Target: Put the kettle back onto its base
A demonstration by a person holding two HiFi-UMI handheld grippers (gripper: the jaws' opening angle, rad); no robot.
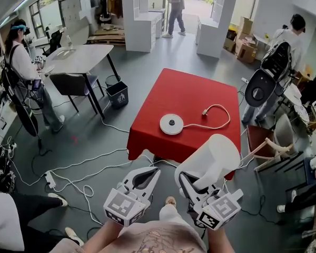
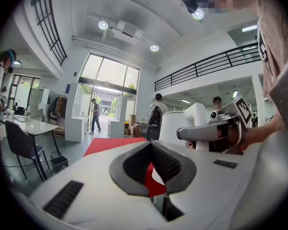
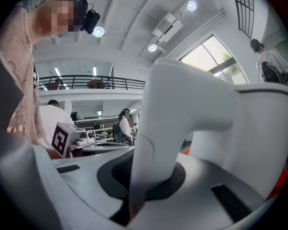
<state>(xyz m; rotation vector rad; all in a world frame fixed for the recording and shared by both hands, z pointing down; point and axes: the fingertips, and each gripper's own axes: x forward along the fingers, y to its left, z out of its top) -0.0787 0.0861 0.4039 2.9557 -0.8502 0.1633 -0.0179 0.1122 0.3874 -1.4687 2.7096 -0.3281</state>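
Observation:
A white kettle (image 1: pixel 213 159) hangs in the air just short of the near edge of the red table (image 1: pixel 189 91). My right gripper (image 1: pixel 192 181) is shut on its handle (image 3: pixel 163 128), and the kettle body (image 3: pixel 261 128) fills the right gripper view. The round white base (image 1: pixel 171 124) lies on the table's near half, its cord (image 1: pixel 217 121) looping off to the right. To the kettle's left, level with it, my left gripper (image 1: pixel 154 173) is shut with nothing in it. Through the gap between its pads, the left gripper view (image 2: pixel 152 145) shows red cloth, with the kettle (image 2: pixel 180 123) to the right.
A wooden chair (image 1: pixel 266 149) stands by the table's near right corner. White cables (image 1: pixel 84 175) trail across the floor to the left. A grey table (image 1: pixel 84 57), a dark chair (image 1: pixel 71 83) and a bin (image 1: pixel 117 94) stand at the back left. People stand around the room.

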